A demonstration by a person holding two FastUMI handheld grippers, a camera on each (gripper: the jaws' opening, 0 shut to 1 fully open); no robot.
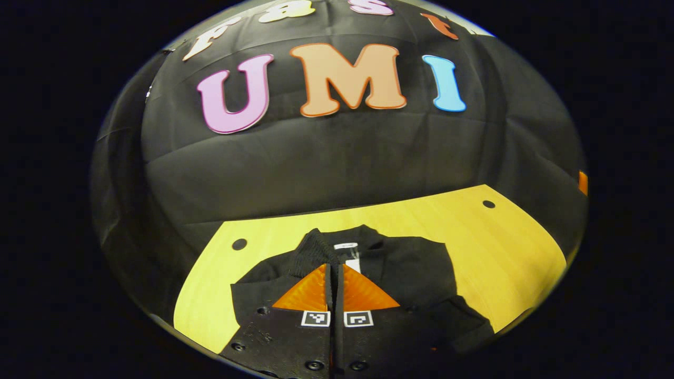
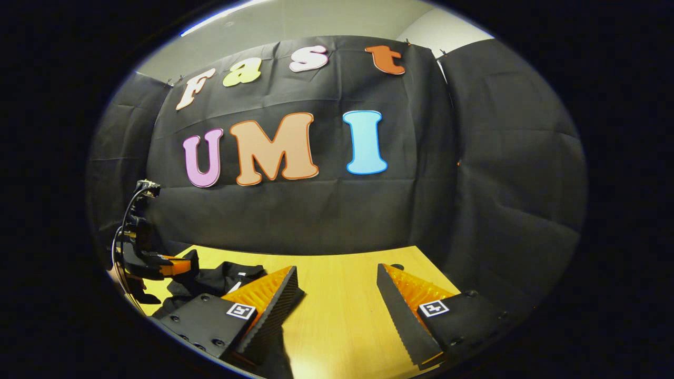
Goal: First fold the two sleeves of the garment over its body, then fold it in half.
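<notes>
While the left gripper (image 1: 335, 273) hangs directly above the garment (image 1: 400, 263), its two fingers are drawn together with only a thin dark gap between them, and whether a fold of cloth is pinched there cannot be told. Just past the fingertips lie the garment's ribbed collar (image 1: 316, 247) and a small white neck label, so the garment's long axis seems to run away from this gripper toward the far edge of the table (image 1: 500, 247). In the right gripper view, the right gripper (image 2: 337, 289) stands with its fingers wide apart over bare table, well apart from the garment (image 2: 221, 279), which lies off to its left. Beyond the garment there, the other gripper (image 2: 158, 263) sits over the cloth. The left is judged the nearer for the next sleeve fold.
</notes>
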